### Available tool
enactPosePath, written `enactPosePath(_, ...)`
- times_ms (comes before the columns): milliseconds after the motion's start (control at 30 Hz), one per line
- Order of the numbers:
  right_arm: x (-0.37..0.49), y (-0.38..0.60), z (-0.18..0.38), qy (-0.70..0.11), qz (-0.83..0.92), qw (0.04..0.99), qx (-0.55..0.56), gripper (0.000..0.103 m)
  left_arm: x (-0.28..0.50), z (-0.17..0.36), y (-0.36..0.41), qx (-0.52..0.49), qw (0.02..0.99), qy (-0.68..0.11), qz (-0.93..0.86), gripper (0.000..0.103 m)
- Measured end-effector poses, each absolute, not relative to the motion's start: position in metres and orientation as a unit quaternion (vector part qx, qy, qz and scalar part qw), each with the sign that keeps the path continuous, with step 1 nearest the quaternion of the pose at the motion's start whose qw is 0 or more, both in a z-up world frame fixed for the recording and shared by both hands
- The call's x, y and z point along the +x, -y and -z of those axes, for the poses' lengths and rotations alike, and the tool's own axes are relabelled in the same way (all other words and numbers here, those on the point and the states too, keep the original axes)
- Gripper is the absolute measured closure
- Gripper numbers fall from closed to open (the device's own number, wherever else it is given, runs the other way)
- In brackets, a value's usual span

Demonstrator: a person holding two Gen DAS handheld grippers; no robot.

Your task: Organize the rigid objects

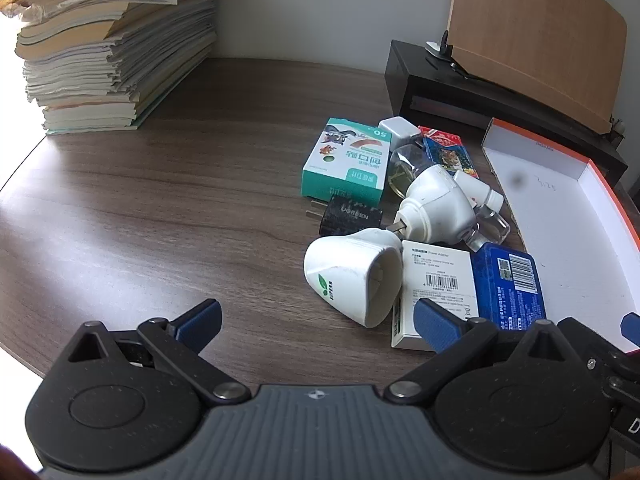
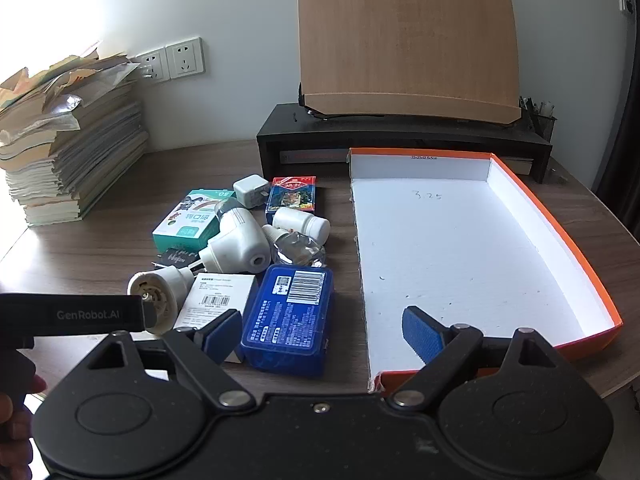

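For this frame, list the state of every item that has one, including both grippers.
left gripper: open, holding nothing
right gripper: open, holding nothing
orange tray: empty, on the desk
blue case: closed, lying flat, barcode up
white box: closed, lying flat beside the blue case
green box: closed, lying flat
white plug-in device: tipped on its side
white bottle: capped, lying on its side

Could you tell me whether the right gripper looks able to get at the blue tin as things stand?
Probably yes: the right gripper has open jaws, and the blue tin lies just ahead with nothing on top, though the white box crowds one side.
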State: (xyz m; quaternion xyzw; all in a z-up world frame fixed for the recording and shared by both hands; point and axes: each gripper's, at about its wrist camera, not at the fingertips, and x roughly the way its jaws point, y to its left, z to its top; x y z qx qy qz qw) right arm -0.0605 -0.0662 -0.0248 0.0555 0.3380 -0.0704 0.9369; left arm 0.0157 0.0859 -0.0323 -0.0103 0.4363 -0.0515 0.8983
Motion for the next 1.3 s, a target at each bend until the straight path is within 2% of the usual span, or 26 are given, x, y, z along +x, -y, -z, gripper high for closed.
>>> enactPosePath(1300, -0.043, 0.07, 0.031, -0.347, 0.079, 0.933, 0.054, 0.001, 0.04, 0.042, -0.081, -0.006, 0.894, -0.443, 0.067, 0.0)
